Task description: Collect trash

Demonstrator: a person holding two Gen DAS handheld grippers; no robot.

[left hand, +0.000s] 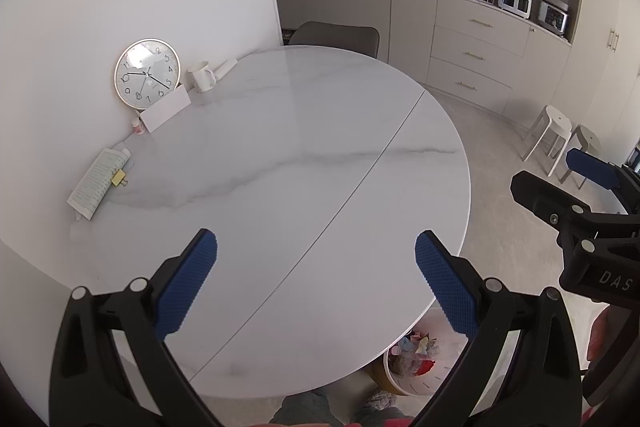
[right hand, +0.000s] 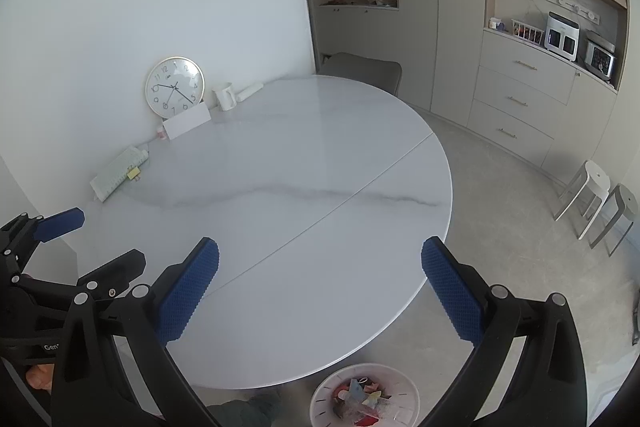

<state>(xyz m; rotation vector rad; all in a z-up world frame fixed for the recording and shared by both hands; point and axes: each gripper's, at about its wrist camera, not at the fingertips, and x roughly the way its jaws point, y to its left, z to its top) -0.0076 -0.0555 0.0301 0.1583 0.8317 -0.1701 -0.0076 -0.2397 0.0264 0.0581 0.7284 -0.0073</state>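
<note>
A white trash bin holding several colourful scraps stands on the floor by the near edge of the round white marble table; it also shows in the left wrist view. My left gripper is open and empty above the table's near part. My right gripper is open and empty above the table's near right edge, over the bin. Each gripper shows in the other's view: the right and the left.
Along the wall on the table stand a clock, a white mug, a white card, a small pink item and a clipped booklet. A grey chair is behind. Two stools and cabinets are at the right.
</note>
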